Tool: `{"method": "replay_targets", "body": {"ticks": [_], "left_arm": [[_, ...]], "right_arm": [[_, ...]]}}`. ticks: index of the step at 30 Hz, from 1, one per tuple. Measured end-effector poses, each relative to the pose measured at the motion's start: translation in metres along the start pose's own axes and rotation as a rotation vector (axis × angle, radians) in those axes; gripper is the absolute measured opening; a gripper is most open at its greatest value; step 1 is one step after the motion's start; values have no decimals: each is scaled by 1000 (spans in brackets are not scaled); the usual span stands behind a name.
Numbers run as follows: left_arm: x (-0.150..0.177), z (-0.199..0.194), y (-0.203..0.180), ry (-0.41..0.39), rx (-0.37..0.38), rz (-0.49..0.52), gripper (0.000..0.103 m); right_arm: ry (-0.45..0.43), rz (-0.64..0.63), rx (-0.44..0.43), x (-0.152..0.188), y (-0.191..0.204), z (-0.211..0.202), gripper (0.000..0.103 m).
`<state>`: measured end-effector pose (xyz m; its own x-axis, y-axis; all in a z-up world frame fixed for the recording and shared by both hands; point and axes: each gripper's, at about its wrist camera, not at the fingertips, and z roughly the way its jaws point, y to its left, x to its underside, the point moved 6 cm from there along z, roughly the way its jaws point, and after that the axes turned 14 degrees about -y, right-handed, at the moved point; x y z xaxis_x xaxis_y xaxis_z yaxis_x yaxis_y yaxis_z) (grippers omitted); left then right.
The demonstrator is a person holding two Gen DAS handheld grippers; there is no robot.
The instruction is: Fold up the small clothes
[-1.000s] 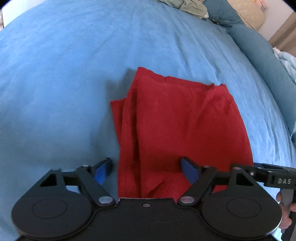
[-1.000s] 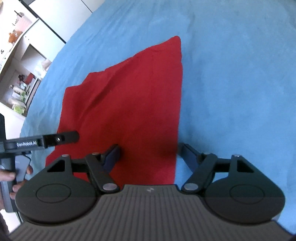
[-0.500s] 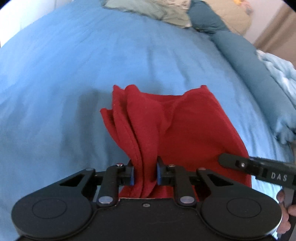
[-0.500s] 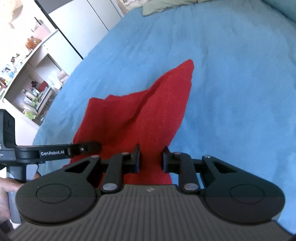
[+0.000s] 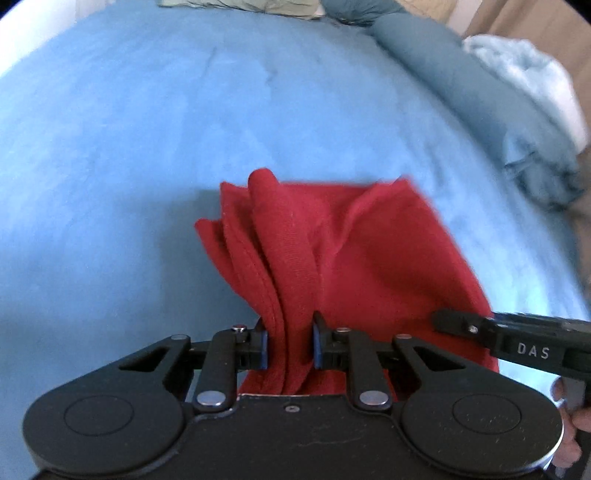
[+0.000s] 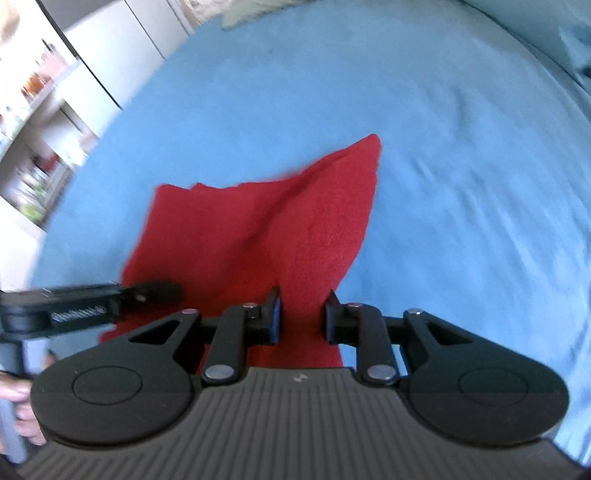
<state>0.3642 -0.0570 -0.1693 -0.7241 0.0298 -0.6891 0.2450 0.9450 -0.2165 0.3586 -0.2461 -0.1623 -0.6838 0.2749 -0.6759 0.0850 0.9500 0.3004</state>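
Note:
A red garment point(image 5: 354, 251) lies partly folded on a blue bedspread point(image 5: 147, 122). My left gripper point(image 5: 289, 343) is shut on the bunched near-left edge of the red garment and lifts it off the bed. My right gripper point(image 6: 302, 317) is shut on the near-right edge of the same garment point(image 6: 266, 221), which rises from the bed toward the jaws. The right gripper's body point(image 5: 517, 339) shows at the right of the left wrist view. The left gripper's body point(image 6: 92, 299) shows at the left of the right wrist view.
A dark blue bolster pillow point(image 5: 443, 66) and a light blue blanket point(image 5: 528, 74) lie along the bed's far right side. A pile of greenish clothes point(image 5: 236, 5) sits at the far end. White shelves and cabinets point(image 6: 55, 92) stand left of the bed.
Both grippers closed on the garment's near edge a second ago and have since lifted it; the cloth now hangs bunched from the jaws and its far part drags closer.

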Motion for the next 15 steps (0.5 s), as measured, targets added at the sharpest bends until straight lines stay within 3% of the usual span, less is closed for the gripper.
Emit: {"method": "replay_targets", "body": {"ticks": [4,8,9,10,11,12,14,15], "left_arm": [[6,-3,-2,-51,-31,47,28],[7,-5,-10,-57,-69,101,37],[6,-7,-9,-60,-84,106,47],[5,-10,-7,-67,-104,111,62],[3,-11,-5,-78,-123,115,72],[1,-17,-2,-101,-146,123,84],[-1,-21,3,-124,-178,132,90],[0,-23,7,-121,-190,133,90]], "right_arm": [[-23,71,-42,13,-16,12,44],[-11,-4,-80,10,-18,3,49],[-11,-26,-83,7,-17,-1,52],[-10,-45,-88,5,-15,-5,64],[-17,-64,-92,2,-13,-9,72],[-36,-91,-92,-2,-11,-16,76],[-59,-130,-70,-6,-8,-22,90],[-75,-145,-59,-9,-10,-25,90]]}}
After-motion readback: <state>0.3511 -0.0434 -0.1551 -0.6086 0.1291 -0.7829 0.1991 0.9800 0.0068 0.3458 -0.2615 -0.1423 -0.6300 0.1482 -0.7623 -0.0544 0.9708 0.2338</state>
